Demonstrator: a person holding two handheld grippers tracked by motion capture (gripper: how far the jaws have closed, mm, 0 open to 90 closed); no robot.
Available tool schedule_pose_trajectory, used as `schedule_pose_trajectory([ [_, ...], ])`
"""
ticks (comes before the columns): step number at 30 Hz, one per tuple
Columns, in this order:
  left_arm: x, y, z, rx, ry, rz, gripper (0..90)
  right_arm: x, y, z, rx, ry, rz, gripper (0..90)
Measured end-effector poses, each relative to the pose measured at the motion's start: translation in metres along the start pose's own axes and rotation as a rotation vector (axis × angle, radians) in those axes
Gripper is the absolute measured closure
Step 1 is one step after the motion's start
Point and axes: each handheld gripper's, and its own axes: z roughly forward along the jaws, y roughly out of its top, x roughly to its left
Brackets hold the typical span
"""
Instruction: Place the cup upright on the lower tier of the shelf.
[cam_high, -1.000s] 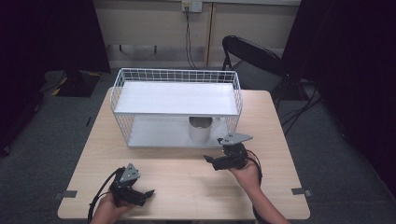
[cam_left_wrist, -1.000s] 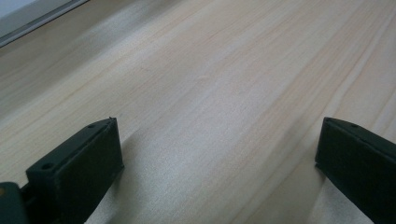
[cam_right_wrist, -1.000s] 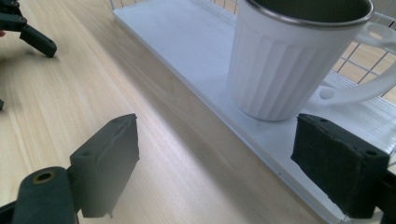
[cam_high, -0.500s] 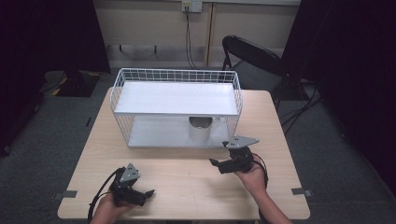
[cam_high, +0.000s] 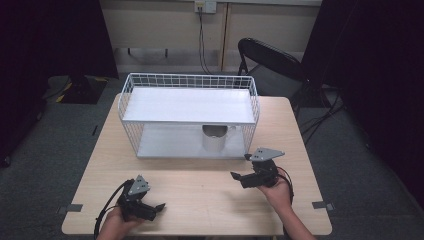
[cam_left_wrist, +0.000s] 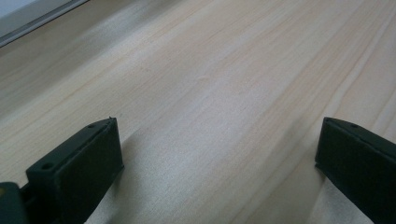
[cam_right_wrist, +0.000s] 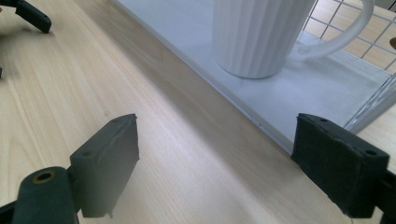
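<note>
A white ribbed mug (cam_high: 216, 138) stands upright on the lower shelf of a white wire rack (cam_high: 189, 105), towards its right end. In the right gripper view the mug (cam_right_wrist: 261, 32) is just ahead, its handle to the right, on the shelf (cam_right_wrist: 308, 93). My right gripper (cam_high: 241, 167) hovers over the table in front of the rack; its jaws stand wide apart with nothing between them (cam_right_wrist: 215, 158). At the table's near left edge my left gripper (cam_high: 158, 206) is low over bare wood, open and empty (cam_left_wrist: 217, 154).
The wooden table (cam_high: 200, 195) stretches between the two grippers. The rack's top shelf (cam_high: 190, 102) hangs over the mug, and wire mesh closes the rack's sides. A black folding chair (cam_high: 270, 60) stands behind the table's far right corner.
My right gripper has drawn back a little from the rack, towards the near right. The left gripper has stayed where it was.
</note>
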Motion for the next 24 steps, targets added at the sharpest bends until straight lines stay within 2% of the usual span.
schedule_pose_trajectory([
  [14,0.000,0.000,0.000,0.000,0.000,0.000,0.0,-0.008,-0.016,-0.012,-0.005,0.013,0.022,13.8],
  [24,0.000,0.000,0.000,0.000,0.000,0.000,0.0,-0.014,-0.032,-0.020,0.010,0.012,0.026,13.8],
])
